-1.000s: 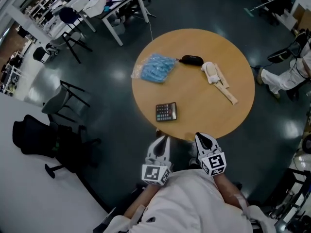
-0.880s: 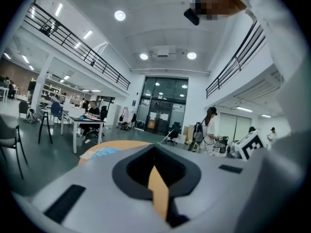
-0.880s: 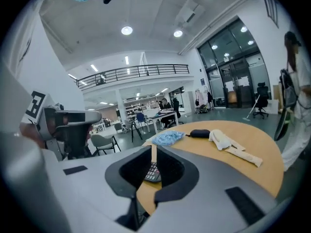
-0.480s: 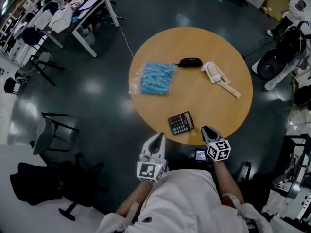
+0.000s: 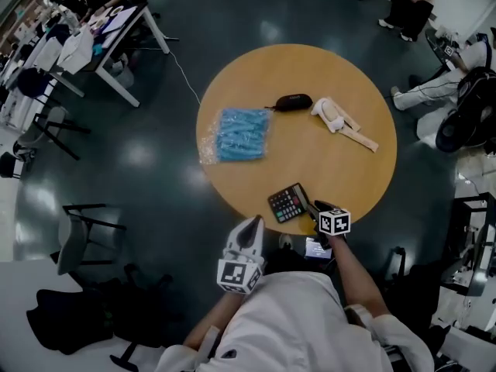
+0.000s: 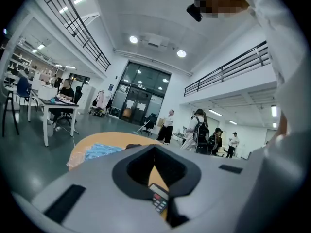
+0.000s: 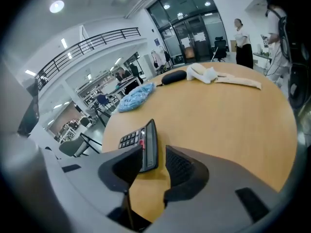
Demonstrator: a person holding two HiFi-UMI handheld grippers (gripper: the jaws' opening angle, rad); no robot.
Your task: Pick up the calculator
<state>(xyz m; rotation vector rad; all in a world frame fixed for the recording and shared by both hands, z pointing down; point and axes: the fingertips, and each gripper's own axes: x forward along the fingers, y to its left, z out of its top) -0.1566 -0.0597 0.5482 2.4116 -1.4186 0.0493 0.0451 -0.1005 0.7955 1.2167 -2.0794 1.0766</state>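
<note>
The calculator (image 7: 141, 142) lay on the table (image 7: 233, 120), its near edge between the opening jaws of my right gripper (image 7: 154, 161), not yet pinched. I judged it best to slide deeper and square up before closing firmly.

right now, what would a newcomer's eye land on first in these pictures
The round wooden table fills the middle of the head view. At its near edge the right hand-held gripper is at the calculator, jaws opening with its edge between them. A blue packet lies on the table's left side.
</note>
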